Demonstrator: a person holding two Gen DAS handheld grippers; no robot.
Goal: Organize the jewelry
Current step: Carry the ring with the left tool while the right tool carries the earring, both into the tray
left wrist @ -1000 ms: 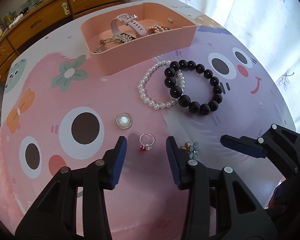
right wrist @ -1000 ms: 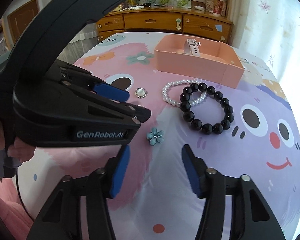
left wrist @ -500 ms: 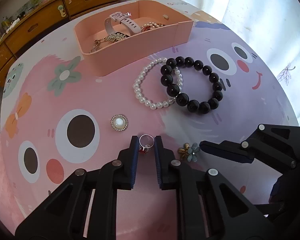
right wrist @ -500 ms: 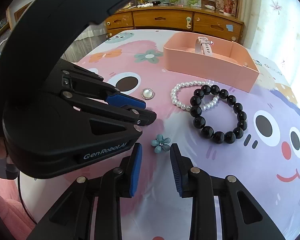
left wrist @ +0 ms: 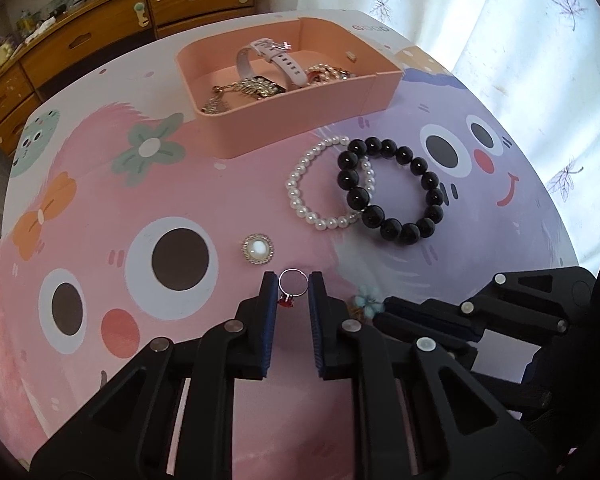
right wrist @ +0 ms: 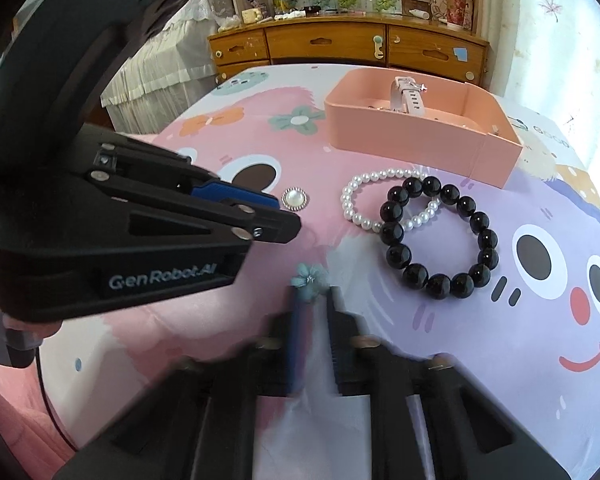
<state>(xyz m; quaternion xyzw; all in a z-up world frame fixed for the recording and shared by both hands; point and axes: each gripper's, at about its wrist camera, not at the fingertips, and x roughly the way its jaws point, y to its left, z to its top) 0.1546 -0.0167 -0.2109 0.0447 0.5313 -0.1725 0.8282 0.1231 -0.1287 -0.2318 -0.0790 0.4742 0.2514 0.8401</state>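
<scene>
Jewelry lies spread over a cartoon-printed cloth [left wrist: 100,184], and the pink tray [left wrist: 300,98] at the far side serves as the landmark. Only the left wrist view looks down into that tray, showing one pale pink watch [left wrist: 270,56] standing on its strap, a gold chain piece and some beads beside it; the right wrist view sees little past the tray's wall [right wrist: 400,136] but the watch. Only the right wrist view shows the wooden drawer unit [right wrist: 348,46] beyond the tray straight on. On the cloth just in front of the tray lie two bracelets, one black bead bracelet [left wrist: 428,196] overlapping one white pearl bracelet [left wrist: 300,196]. Nearer the cameras, well apart from the tray, sits one round pearl brooch [left wrist: 257,249]. Nearer still, the left gripper [left wrist: 293,285] has its fingers drawn narrow on one silver ring with a red stone [left wrist: 291,286], the pads touching the band on both sides. Just beside it, the right gripper [right wrist: 310,290] has just been closing, its blurred fingers now pinched on one small blue flower earring [right wrist: 309,276].
</scene>
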